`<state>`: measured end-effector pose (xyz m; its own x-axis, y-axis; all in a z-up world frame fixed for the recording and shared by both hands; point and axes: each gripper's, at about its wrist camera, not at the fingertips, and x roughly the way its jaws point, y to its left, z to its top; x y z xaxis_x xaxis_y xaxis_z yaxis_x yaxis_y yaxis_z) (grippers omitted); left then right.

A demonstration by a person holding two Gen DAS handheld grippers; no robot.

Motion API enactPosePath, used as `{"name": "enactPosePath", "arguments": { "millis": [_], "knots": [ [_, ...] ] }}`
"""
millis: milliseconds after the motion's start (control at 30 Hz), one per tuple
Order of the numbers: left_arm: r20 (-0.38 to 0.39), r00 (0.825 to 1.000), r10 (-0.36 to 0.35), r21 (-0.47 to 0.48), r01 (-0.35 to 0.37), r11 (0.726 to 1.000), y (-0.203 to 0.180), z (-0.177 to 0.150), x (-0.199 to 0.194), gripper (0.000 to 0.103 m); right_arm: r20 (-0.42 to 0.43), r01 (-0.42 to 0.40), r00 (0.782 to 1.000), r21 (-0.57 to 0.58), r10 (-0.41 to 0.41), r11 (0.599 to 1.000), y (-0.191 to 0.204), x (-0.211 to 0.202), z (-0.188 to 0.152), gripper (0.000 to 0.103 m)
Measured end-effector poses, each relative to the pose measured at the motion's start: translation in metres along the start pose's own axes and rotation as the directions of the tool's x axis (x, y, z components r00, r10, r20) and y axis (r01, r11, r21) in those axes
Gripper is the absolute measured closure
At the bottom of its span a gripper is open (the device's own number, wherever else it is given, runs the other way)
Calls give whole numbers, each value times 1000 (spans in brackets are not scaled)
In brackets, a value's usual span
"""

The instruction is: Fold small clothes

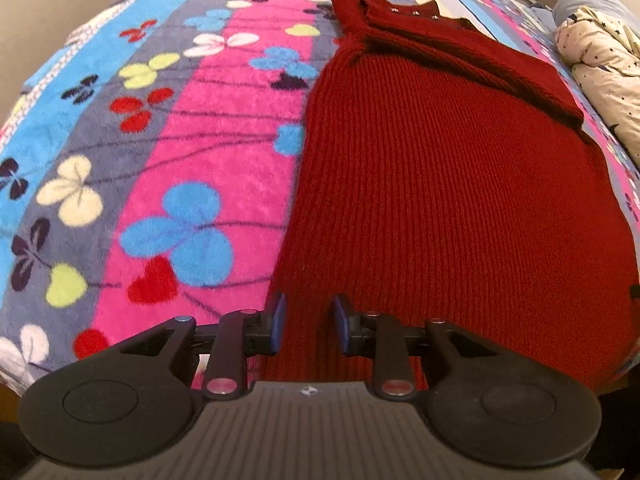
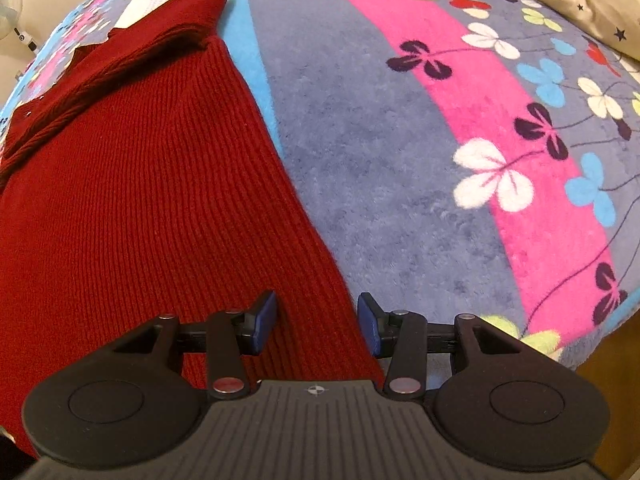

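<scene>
A dark red ribbed knit sweater (image 1: 452, 184) lies flat on the bed, collar at the far end, one sleeve folded across its upper part. My left gripper (image 1: 310, 320) points down at the sweater's near left corner. Its blue pads (image 1: 279, 322) stand a little apart with knit fabric lying between them, not pinched. My right gripper (image 2: 316, 322) is over the near right edge of the sweater (image 2: 132, 200). Its jaws are wider apart: the left pad rests over the knit, the right pad (image 2: 369, 326) sits just off the sweater's edge above the blanket.
The bed is covered by a fleece blanket (image 1: 168, 152) with blue, grey and pink stripes and clover shapes. A cream quilt with stars (image 1: 600, 64) is bunched at the far right. The bed's near edge (image 2: 600, 356) drops off by the right gripper. A fan (image 2: 10, 8) stands far left.
</scene>
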<state>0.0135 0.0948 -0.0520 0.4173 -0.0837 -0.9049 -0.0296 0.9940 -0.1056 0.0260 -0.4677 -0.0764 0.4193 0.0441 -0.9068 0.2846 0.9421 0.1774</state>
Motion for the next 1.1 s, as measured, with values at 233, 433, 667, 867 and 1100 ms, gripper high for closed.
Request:
{"name": "enactPosePath", "arguments": {
  "millis": [233, 433, 667, 867, 1100],
  "knots": [
    [-31, 998, -61, -39, 60, 997, 11, -7, -2, 73, -24, -53, 998, -38, 52, 998, -9, -2, -11, 56],
    [-16, 996, -89, -48, 89, 995, 10, -8, -6, 72, 16, -114, 993, -46, 114, 992, -8, -14, -11, 85],
    [-15, 998, -54, -90, 52, 995, 20, -8, -5, 72, 20, -26, 999, -16, 27, 1000, -15, -13, -10, 66],
    [-16, 1000, -25, -122, 23, 992, 26, -9, -5, 62, 9, -12, 1000, -19, 12, 1000, -16, -11, -12, 60],
    [-67, 996, -64, -86, 58, 995, 16, -13, 2, 61, -17, -25, 1000, -83, 24, 996, -2, 0, -9, 61]
  ]
}}
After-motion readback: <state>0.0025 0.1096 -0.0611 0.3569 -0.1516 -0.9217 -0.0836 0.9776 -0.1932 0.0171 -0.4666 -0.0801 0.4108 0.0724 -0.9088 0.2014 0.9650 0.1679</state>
